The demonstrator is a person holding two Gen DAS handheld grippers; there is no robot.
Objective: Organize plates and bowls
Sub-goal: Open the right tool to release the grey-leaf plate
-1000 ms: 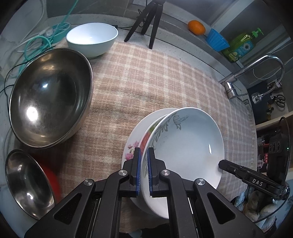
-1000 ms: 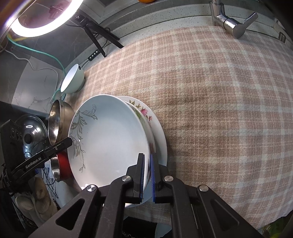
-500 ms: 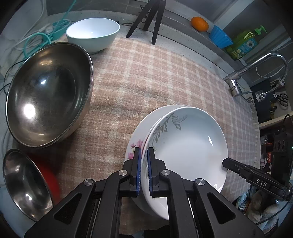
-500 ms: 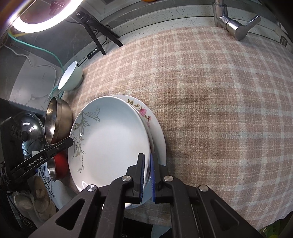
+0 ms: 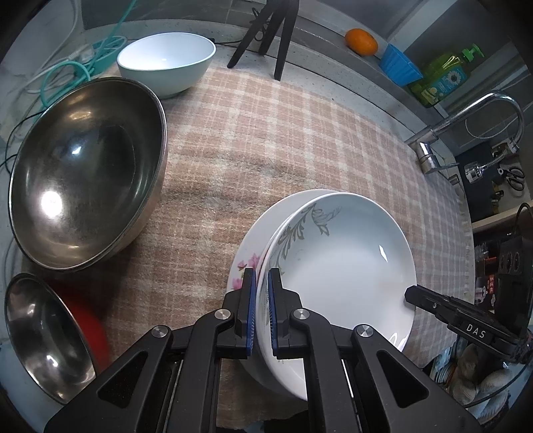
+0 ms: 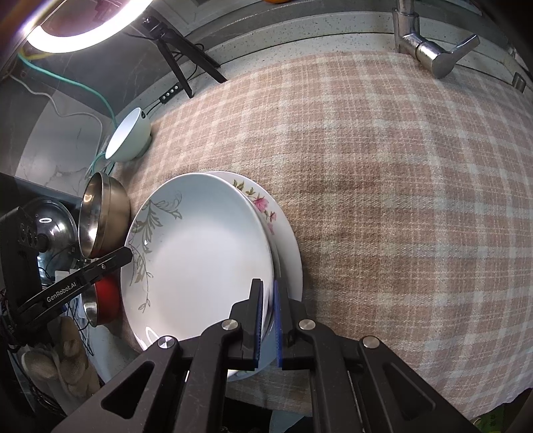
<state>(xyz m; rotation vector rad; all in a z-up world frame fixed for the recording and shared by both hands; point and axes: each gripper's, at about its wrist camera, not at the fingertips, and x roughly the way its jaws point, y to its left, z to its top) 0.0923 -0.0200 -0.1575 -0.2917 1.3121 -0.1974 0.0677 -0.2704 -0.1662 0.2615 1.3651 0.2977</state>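
Note:
A white deep plate with a grey leaf pattern (image 5: 339, 259) (image 6: 200, 259) sits on top of a white plate with pink flowers (image 5: 246, 253) (image 6: 283, 239) on the checked cloth. Both grippers grip the leaf plate at opposite rims. In the left wrist view my left gripper (image 5: 261, 278) is shut on its near-left rim, over the flowered plate. The right gripper (image 6: 266, 286) is shut on the opposite rim, beside the flowered plate's edge. Each gripper also shows in the other's view: the right gripper (image 5: 433, 304), the left gripper (image 6: 106, 263).
A large steel bowl (image 5: 86, 173), a small steel bowl (image 5: 43, 333) over a red bowl (image 5: 91, 324) and a white bowl (image 5: 166, 60) line the cloth's left side. A tripod (image 5: 269, 30) stands behind; a tap (image 6: 429, 50) is at the right. The checked cloth (image 6: 399, 200) stretches to the right.
Almost nothing: both grippers keep their hold on the leaf plate, and the views have only drifted slightly.

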